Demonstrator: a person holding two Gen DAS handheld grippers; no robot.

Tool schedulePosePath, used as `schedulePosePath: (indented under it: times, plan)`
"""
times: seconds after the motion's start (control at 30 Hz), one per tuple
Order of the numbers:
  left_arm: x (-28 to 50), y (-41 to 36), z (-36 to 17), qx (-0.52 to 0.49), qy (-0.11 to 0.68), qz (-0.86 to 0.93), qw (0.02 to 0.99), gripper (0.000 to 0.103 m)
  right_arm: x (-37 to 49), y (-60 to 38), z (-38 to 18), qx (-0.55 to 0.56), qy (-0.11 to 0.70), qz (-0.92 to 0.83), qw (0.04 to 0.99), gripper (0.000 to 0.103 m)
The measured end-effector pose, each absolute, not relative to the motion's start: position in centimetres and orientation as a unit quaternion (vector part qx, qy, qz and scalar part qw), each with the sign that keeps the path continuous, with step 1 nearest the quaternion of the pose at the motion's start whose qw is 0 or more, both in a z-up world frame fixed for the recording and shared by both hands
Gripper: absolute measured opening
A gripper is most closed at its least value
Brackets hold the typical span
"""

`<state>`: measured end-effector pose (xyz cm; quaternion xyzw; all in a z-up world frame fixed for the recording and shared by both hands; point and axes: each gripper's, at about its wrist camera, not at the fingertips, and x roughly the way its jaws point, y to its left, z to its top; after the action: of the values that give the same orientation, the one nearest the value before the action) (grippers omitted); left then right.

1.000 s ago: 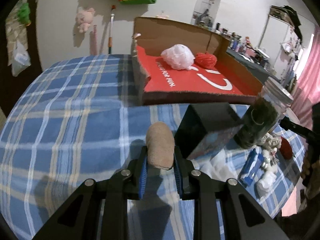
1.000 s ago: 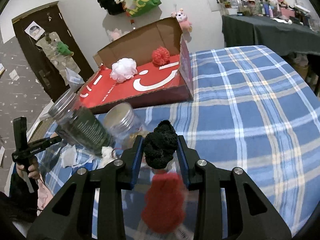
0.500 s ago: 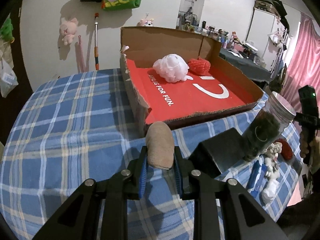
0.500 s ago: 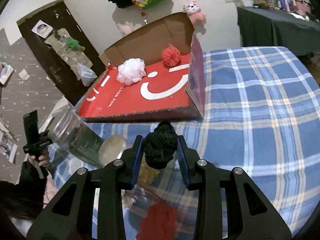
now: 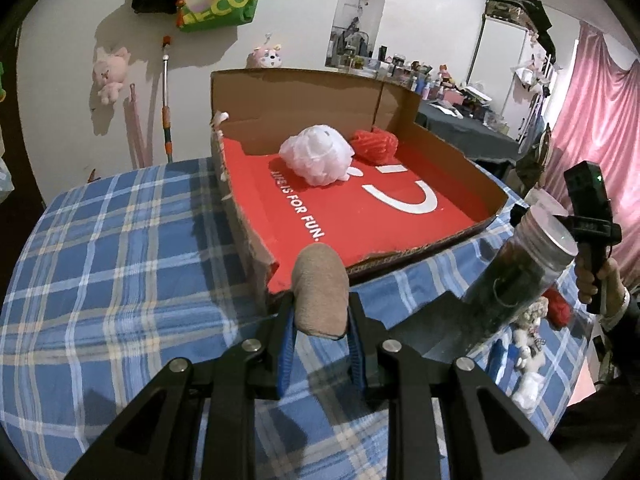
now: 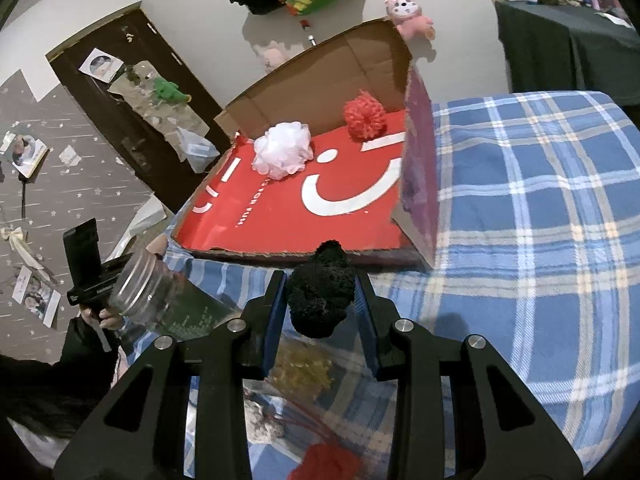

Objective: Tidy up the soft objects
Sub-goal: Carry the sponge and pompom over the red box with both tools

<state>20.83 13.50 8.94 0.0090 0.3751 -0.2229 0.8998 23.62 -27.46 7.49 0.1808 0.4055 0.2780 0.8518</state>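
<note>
1. Left wrist view: left gripper [image 5: 320, 330] clamped on a tan roll [image 5: 320, 292], its blue pads pressing both flanks, roll sticking up and forward, near end just short of the box [image 5: 456, 152] corner. Held high and aimed at the red floor, likely for dropping in beside the white puff [image 5: 318, 154] and red puff [image 5: 375, 145] already parked at the back wall. Jar [image 5: 524, 268] and a hand [image 5: 596, 284] on the other gripper's handle off to the right; loose small items on the blanket [image 5: 112, 264] below the jar.
2. Against the earlier left frames: box now nearer and more square-on, more of its floor open to view, dark block by the jar mostly slid under the gripper. Grip on the roll unchanged.
3. Right wrist view: right gripper [image 6: 322, 300] closed on a black pom [image 6: 322, 290], squeezed between the pads, poised just before the box's torn front edge. Same aim judged: the red floor.
4. Against the earlier right frames: box closer and larger, jar [image 6: 168, 300] shifted left and down, red pom [image 6: 324, 460] on the blanket now at the bottom edge. Hold on the black pom unchanged.
</note>
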Motion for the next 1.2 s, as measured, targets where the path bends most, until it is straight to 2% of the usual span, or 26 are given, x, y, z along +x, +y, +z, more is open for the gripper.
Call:
schedulePosePath:
  times: [0.37,0.57,0.63,0.9,1.2]
  plan:
    - [22.7,10.8,10.3,0.022,0.367,-0.251,0.896,0.025,25.5,-24.7,9.2,0.138,0.401,0.297,0.856,0.032]
    - [25.2,8.8,10.5,0.047,0.39,-0.234,0.889,0.025,27.6,-22.3,10.1,0.064,0.413,0.264,0.869,0.032]
    - [26.5,8.4,10.1,0.049,0.406,-0.225,0.884,0.03,28.8,-21.3,9.8,0.044,0.428,0.259,0.865,0.032]
    - [30.5,7.2,8.3,0.068,0.449,-0.191,0.87,0.031,32.4,-18.5,7.9,-0.034,0.483,0.207,0.85,0.032]
    - [31.4,5.7,7.1,0.113,0.461,-0.168,0.864,0.034,32.9,-16.8,7.1,-0.117,0.497,0.169,0.843,0.032]
